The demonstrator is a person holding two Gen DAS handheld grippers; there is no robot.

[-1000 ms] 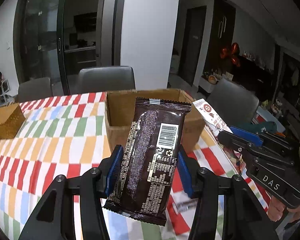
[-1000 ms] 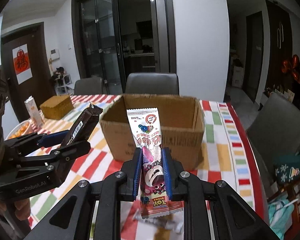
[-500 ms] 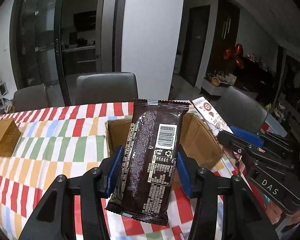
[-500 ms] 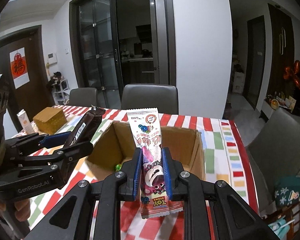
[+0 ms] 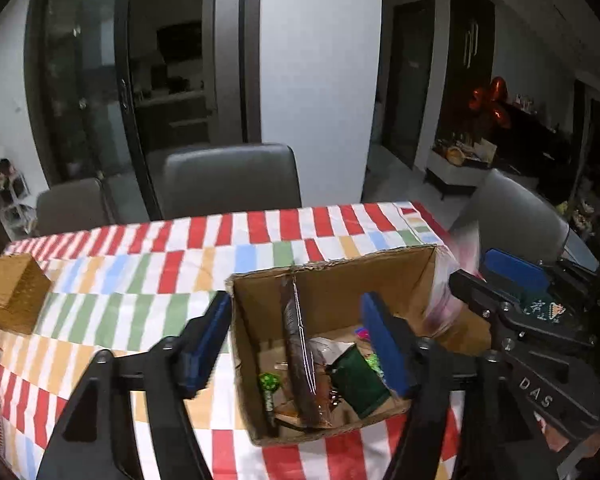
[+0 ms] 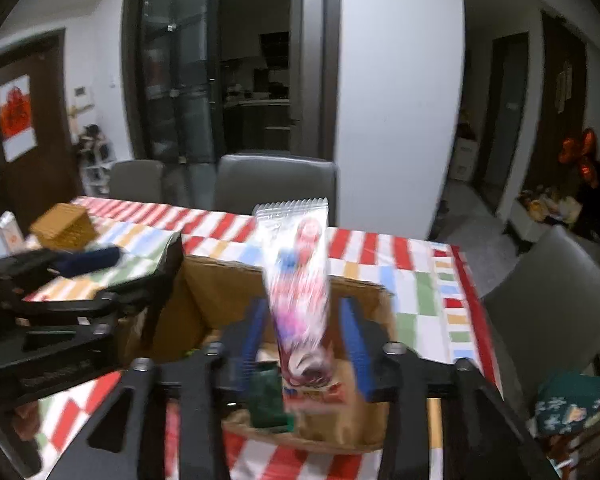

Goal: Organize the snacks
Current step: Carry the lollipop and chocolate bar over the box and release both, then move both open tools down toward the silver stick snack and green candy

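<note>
An open cardboard box (image 5: 404,276) stands on the striped tablecloth. My left gripper (image 5: 296,340) is open above the box. The dark brown snack bar (image 5: 300,360) stands on edge inside the box among a green packet (image 5: 356,376) and other wrappers. My right gripper (image 6: 304,340) is open over the box (image 6: 220,292). The pink and white snack packet (image 6: 304,292) is blurred between its spread fingers, apart from both pads. That packet also shows in the left wrist view (image 5: 444,292) at the box's right wall.
A woven tan box (image 5: 10,296) sits at the table's left. Grey chairs (image 5: 228,180) stand behind the table (image 5: 140,264). Another chair (image 6: 552,320) is at the right. A carton (image 6: 10,232) stands at the far left.
Both grippers moved over the box and opened. The brown bar left my left gripper and now stands in the box. The pink packet is loose between the right fingers.
</note>
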